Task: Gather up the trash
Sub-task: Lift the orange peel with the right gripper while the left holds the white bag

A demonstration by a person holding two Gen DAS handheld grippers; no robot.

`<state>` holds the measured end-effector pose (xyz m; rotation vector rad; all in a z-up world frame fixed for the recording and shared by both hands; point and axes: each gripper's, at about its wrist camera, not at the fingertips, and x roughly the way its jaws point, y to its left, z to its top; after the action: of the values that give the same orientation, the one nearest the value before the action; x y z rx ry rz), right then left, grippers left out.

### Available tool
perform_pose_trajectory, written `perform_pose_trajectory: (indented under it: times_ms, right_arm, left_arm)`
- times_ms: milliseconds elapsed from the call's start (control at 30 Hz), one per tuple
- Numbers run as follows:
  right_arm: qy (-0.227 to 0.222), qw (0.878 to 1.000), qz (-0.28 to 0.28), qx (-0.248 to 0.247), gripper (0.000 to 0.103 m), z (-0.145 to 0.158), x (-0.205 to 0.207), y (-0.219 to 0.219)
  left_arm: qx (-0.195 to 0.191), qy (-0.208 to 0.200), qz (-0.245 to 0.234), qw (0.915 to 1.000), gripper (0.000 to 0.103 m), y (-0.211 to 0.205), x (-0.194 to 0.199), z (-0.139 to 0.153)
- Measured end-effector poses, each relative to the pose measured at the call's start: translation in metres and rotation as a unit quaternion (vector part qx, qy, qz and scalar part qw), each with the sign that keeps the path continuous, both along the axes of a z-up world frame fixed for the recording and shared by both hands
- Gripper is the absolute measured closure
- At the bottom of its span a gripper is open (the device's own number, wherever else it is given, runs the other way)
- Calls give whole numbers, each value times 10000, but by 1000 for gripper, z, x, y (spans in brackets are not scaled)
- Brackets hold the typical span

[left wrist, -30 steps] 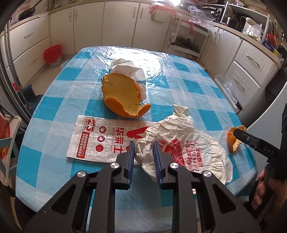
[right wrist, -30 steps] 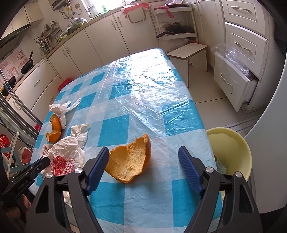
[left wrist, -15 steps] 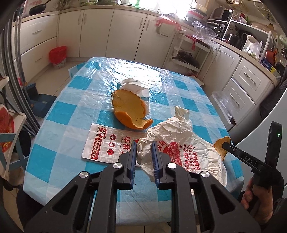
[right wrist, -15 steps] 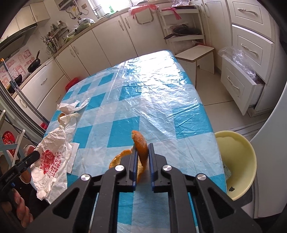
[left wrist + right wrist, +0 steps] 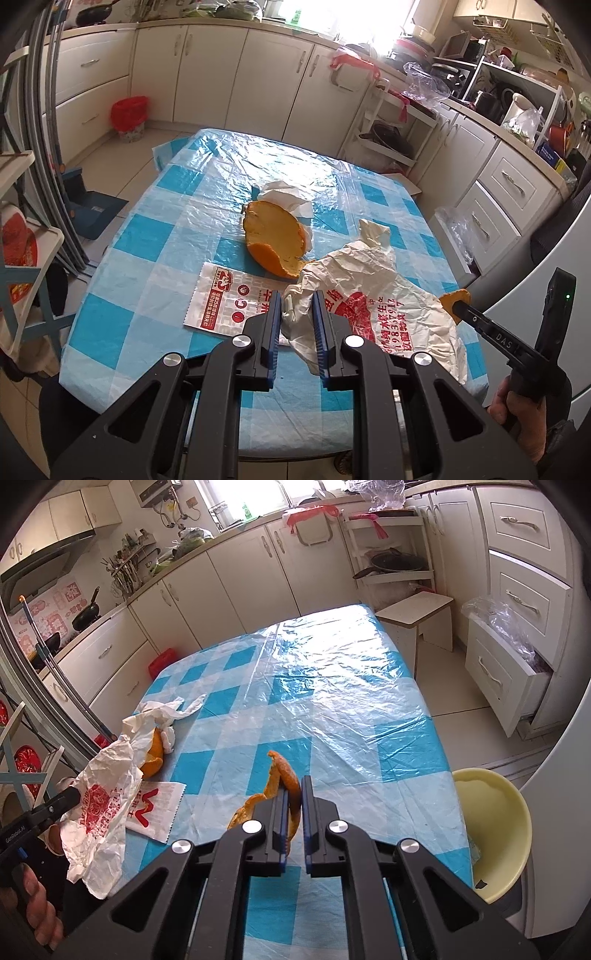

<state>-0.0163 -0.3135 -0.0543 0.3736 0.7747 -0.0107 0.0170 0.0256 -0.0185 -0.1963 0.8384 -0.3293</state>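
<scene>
On the checkered table [image 5: 147,236], left wrist view: left gripper [image 5: 297,321] pinches a crumpled white bag [image 5: 369,295], a large orange peel [image 5: 275,236] at 12 o'clock. Right wrist view: right gripper [image 5: 293,816] clamps a smaller peel [image 5: 284,775]; yellow bin [image 5: 491,827] at 3 o'clock.

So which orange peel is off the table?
The smaller peel, pinched in the right gripper; the big cupped peel lies by the tissue.

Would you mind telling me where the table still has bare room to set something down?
The far half of the table, beyond the tissue, is bare, as is the right strip toward the yellow bin. The near-left corner is crowded: large orange peel, flat paper sleeve, crumpled bag.
</scene>
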Motion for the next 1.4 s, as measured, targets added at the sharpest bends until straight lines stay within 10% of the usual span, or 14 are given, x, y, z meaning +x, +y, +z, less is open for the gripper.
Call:
perform_pose_trajectory:
  times_ms: [1400]
  right_arm:
    - [-505, 9973, -489, 225, 96, 19, -22, -38]
  left_arm:
    - [-29, -103, -111, 9999, 87, -19, -5, 11]
